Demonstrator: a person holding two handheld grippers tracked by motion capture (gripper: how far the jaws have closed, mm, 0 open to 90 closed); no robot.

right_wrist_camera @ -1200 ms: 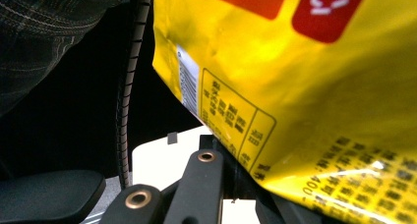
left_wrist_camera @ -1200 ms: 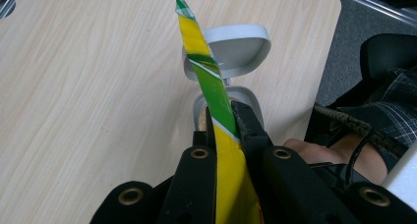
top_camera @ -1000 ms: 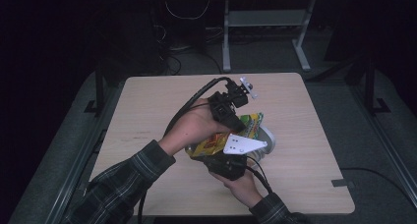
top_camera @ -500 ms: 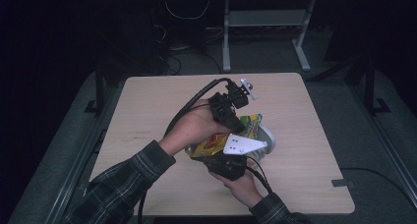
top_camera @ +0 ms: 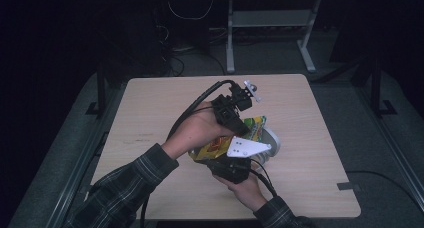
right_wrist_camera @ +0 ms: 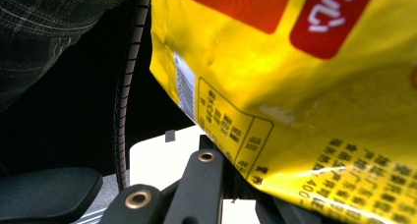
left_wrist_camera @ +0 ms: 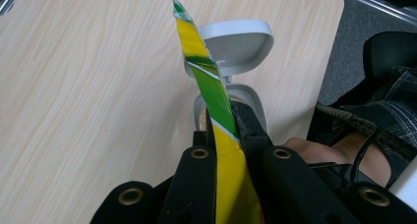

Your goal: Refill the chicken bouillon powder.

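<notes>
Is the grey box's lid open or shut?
Open. In the left gripper view the lid stands swung up behind the yellow bag, clear of the box below.

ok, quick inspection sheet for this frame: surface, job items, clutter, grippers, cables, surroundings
surface: light wooden table, bare around the work.
job's things: yellow-green snack bag held above a grey lidded container with its lid open.
clutter: nothing seen.
grippers: left gripper shut on the bag's sealed top edge; right gripper shut on the bag's lower end.
cables: black cable loops from the left gripper over the hand.
surroundings: dark room, grey floor, metal stand behind the table.
</notes>
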